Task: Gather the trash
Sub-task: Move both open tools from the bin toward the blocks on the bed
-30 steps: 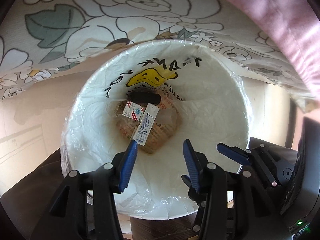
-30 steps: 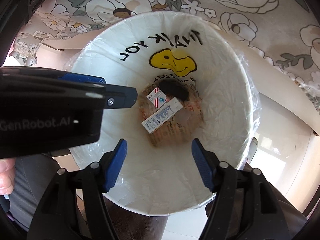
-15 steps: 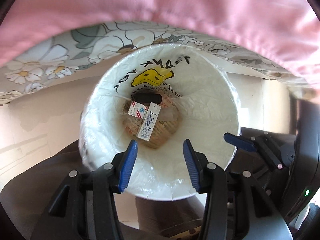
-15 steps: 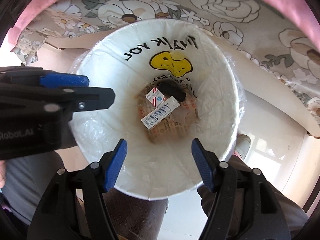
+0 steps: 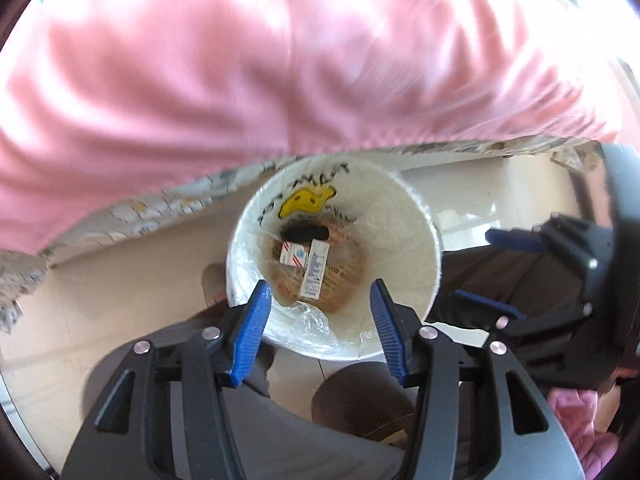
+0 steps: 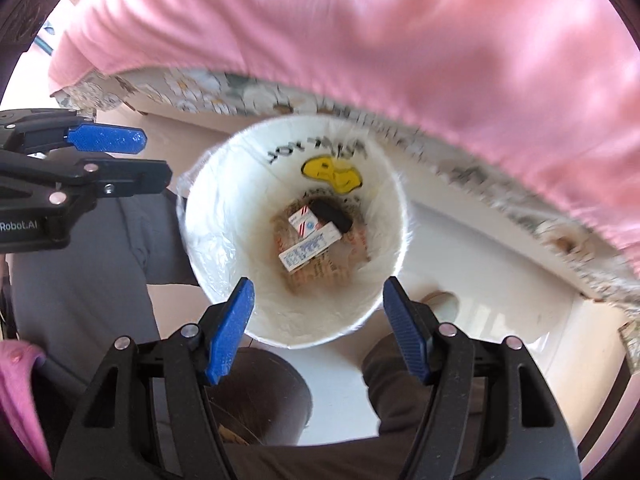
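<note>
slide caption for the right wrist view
Open right gripper above a lined white bin holding two small cartons, pink fabric behind.

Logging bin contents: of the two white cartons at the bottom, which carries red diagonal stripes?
The shorter carton, lying next to the dark object. The longer carton beside it shows only blue print.

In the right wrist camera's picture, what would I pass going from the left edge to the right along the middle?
The left gripper → grey trouser leg → the white bin's near wall → small cartons at its bottom → pale floor → floral sheet edge under the pink blanket.
</note>
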A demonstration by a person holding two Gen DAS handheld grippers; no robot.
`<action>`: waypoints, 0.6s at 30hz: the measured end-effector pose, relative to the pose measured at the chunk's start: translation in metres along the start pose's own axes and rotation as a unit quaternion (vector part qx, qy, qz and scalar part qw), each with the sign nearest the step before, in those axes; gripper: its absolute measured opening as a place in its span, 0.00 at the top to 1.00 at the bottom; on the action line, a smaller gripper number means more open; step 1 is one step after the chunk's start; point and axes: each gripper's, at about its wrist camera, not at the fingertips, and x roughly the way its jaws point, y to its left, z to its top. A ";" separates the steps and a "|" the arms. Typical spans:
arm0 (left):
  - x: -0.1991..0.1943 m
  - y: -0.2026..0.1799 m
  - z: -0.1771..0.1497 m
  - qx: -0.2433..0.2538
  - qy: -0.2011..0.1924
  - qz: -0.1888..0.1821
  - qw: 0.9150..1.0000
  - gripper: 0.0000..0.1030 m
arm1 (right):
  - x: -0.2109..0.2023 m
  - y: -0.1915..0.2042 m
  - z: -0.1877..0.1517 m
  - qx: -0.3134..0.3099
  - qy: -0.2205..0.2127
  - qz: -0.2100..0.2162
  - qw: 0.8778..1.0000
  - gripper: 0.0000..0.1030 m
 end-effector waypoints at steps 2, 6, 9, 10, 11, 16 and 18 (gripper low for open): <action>-0.018 -0.004 0.000 0.016 -0.015 0.006 1.000 0.47 | -0.023 -0.002 0.001 0.000 -0.013 0.004 1.000 0.35; -0.056 -0.014 0.001 0.043 -0.047 0.019 0.998 0.40 | -0.069 -0.003 0.001 -0.009 -0.047 -0.002 0.999 0.35; -0.086 -0.020 0.004 0.059 -0.075 0.028 0.995 0.31 | -0.102 -0.003 0.003 -0.020 -0.077 -0.017 0.997 0.33; -0.096 -0.021 0.005 0.063 -0.085 0.030 0.994 0.31 | -0.114 -0.003 0.003 -0.022 -0.089 -0.022 0.996 0.30; -0.106 -0.021 0.008 0.065 -0.093 0.031 0.993 0.29 | -0.125 -0.005 0.004 -0.025 -0.100 -0.026 0.994 0.29; -0.150 -0.026 0.023 0.083 -0.139 0.048 0.986 0.25 | -0.177 -0.009 0.010 -0.034 -0.154 -0.053 0.986 0.26; -0.167 -0.027 0.031 0.087 -0.159 0.056 0.982 0.22 | -0.197 -0.013 0.014 -0.031 -0.180 -0.061 0.981 0.26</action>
